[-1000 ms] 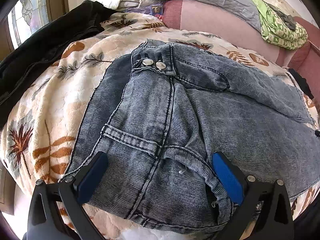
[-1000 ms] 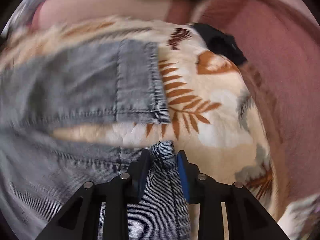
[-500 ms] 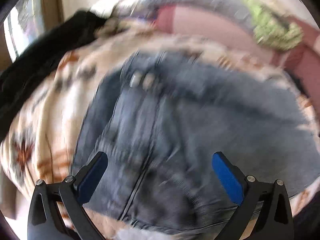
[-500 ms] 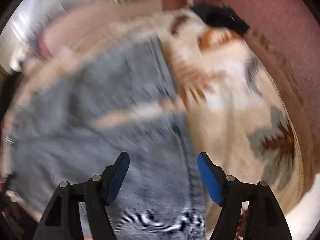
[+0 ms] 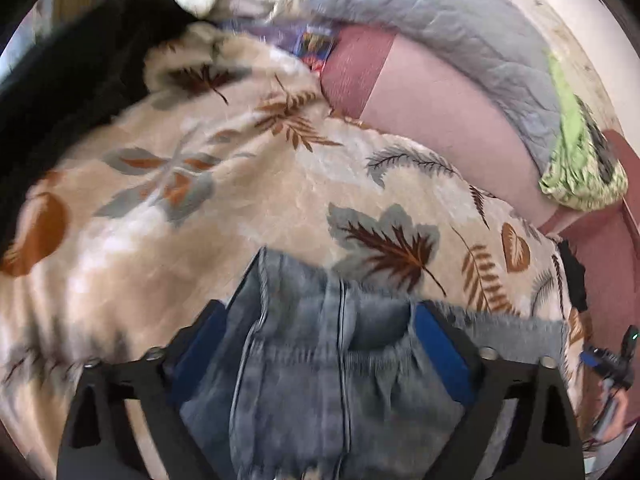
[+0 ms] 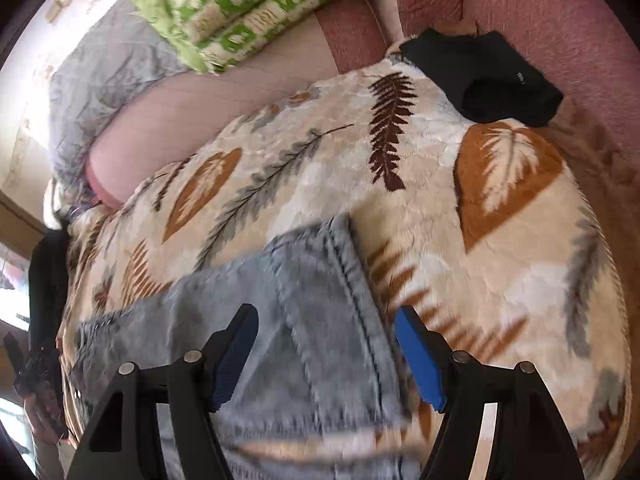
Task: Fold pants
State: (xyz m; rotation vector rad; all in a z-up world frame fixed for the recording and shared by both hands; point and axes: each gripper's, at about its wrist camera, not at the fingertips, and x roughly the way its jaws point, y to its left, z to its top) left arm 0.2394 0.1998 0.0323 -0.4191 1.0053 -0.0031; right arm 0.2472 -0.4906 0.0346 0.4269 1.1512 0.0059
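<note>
left wrist view has my left gripper (image 5: 318,344) spread wide, blue pads either side of the jeans (image 5: 328,360) without pinching them. denim is a washed grey-blue, ribbed looking, with a dark double-stitched seam running straight up the middle and the fabric bunched into soft folds between the fingers. it's a bit motion-blurred so i can't make out finer detail.

right wrist view: right gripper (image 6: 326,354) is also spread apart, sitting over a flat hemmed edge of the jeans (image 6: 320,320), a thick stitched band running diagonally between the pads. nothing clamped there either.

the jeans lie on a plush cream blanket (image 6: 420,208) printed with rust, brown and grey leaves and ferns, fuzzy pile, draped over a rounded surface. behind it there's a pinkish-red upholstered sofa back (image 6: 540,12), a quilted grey cover (image 5: 460,28) and a green patterned cloth (image 6: 248,4) folded on top. a black folded garment (image 6: 488,76) sits at the blanket's far corner, touching it, and another dark fabric (image 5: 68,80) is heaped at the left edge.
</note>
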